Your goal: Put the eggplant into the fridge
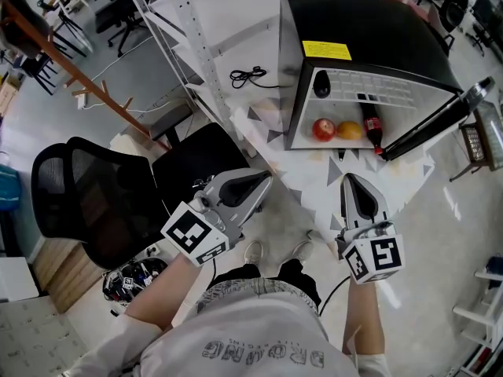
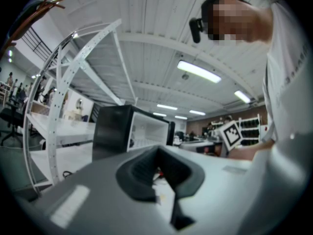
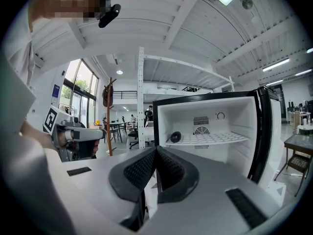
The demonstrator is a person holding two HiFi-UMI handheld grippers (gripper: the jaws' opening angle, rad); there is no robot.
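The dark eggplant (image 1: 322,85) lies on the upper wire shelf of the small black fridge (image 1: 354,22), whose door (image 1: 436,124) stands open to the right. In the right gripper view the eggplant (image 3: 175,137) sits at the shelf's left end. On the fridge floor are a red apple (image 1: 323,129), an orange (image 1: 350,130) and a cola bottle (image 1: 372,132). My left gripper (image 1: 261,182) (image 2: 159,151) and my right gripper (image 1: 351,181) (image 3: 156,148) hover in front of the fridge, both shut and holding nothing, well short of the opening.
A black office chair (image 1: 102,203) stands to the left, beside a white metal rack (image 1: 196,53) with a black cable (image 1: 250,75) on its shelf. A wooden coat stand (image 1: 71,61) is at far left. The person's shoes (image 1: 275,251) are below the grippers.
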